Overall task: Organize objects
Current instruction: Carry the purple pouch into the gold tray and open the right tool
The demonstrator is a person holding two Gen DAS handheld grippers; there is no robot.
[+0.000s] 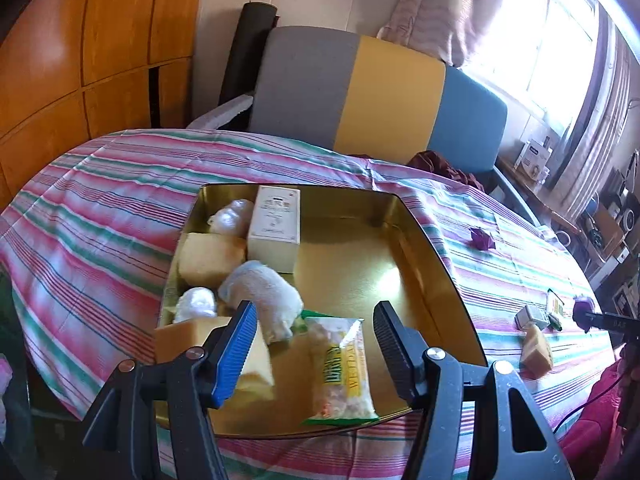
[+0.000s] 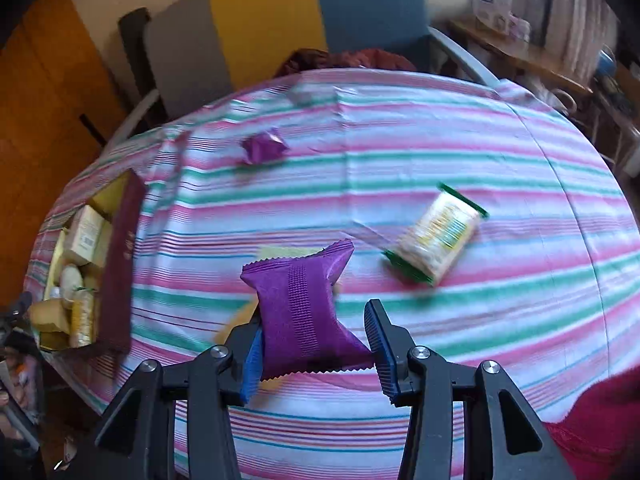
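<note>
My right gripper is shut on a purple snack packet and holds it clear of the striped tablecloth. A yellow piece peeks out on the cloth behind the packet. A green-edged snack packet lies to the right, and a second purple packet lies farther back. My left gripper stands open above the gold tin, with nothing between its fingers. Inside the tin lie a green-and-yellow snack packet, a white box, yellow blocks and white wrapped bundles.
The tin's dark red outer wall shows at the left of the right wrist view. Right of the tin lie a small box and a yellow block. A grey, yellow and blue seat back stands behind the table. A red sleeve is at the lower right.
</note>
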